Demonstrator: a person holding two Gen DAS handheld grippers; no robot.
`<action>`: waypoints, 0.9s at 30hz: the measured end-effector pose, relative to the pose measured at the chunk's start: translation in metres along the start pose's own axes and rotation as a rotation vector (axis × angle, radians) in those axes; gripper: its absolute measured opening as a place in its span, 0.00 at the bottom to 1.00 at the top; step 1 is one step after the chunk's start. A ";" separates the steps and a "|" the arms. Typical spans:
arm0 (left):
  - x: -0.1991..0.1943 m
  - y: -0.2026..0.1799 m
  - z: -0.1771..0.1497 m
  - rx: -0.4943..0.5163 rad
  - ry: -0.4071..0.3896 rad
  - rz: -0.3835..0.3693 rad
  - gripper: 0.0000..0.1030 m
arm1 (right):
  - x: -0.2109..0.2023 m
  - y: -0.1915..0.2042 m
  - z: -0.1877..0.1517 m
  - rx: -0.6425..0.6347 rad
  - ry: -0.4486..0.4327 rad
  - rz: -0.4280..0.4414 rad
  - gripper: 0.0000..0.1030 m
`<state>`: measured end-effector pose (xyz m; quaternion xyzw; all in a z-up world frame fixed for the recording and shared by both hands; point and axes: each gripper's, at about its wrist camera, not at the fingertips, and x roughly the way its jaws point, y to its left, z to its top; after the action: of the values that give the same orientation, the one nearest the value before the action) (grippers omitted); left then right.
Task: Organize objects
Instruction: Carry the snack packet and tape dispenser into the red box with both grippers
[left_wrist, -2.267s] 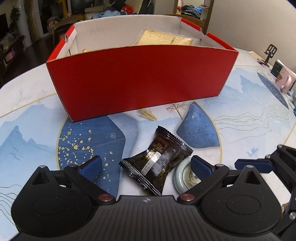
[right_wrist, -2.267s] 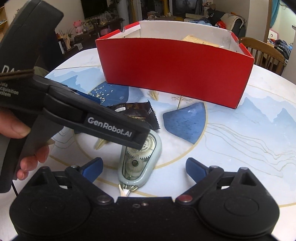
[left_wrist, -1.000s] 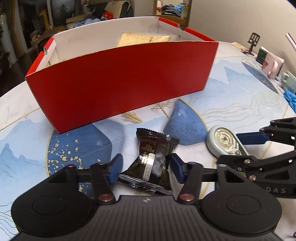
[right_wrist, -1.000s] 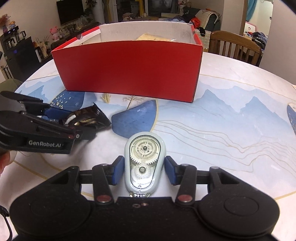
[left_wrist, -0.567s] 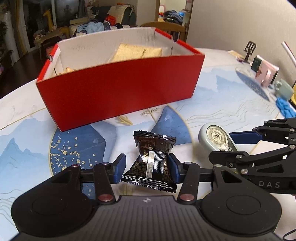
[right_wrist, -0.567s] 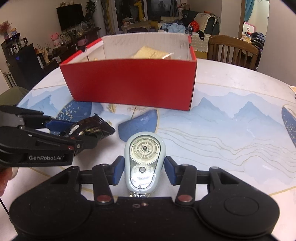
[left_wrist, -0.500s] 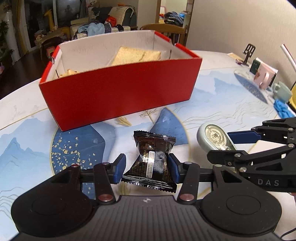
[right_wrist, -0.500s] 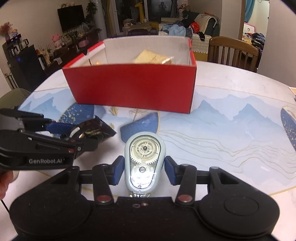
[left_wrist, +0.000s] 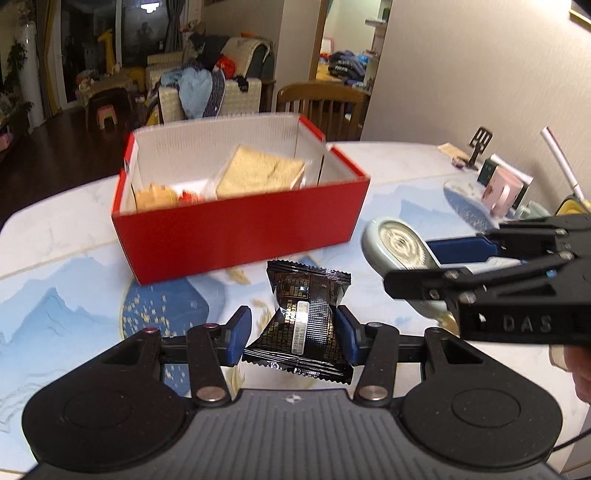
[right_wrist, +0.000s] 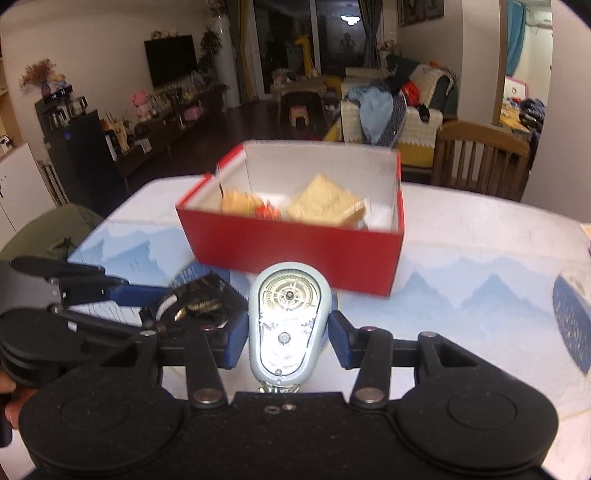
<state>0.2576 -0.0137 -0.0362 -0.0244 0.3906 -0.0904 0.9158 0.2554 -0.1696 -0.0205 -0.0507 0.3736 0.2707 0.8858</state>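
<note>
We hold the black snack packet clamped in the left gripper jaws and the tape dispenser in the right gripper jaws, both above the desk; the open red box lies straight ahead.

Round table, white marble-look top printed with blue mountains and gold lines. Wooden chair at its far side. Sofa beyond, heaped with clothes – blue, red, cream. Dark wood floor; small pink stool. Wall-mounted television over a long low cabinet crowded with toys and ornaments. Dark night windows with curtains; yellow giraffe figure. Plain pale walls – doorway to a lit room.
</note>
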 end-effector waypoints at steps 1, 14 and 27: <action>-0.003 0.000 0.005 0.002 -0.012 -0.001 0.47 | -0.001 0.001 0.006 -0.008 -0.011 -0.001 0.45; -0.014 0.011 0.070 0.044 -0.119 0.056 0.47 | 0.008 -0.003 0.085 -0.021 -0.117 0.009 0.45; 0.044 0.048 0.125 0.023 -0.114 0.168 0.47 | 0.073 -0.012 0.123 -0.081 -0.117 -0.074 0.45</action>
<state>0.3842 0.0221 0.0134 0.0139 0.3373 -0.0163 0.9411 0.3821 -0.1115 0.0159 -0.0842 0.3077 0.2550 0.9128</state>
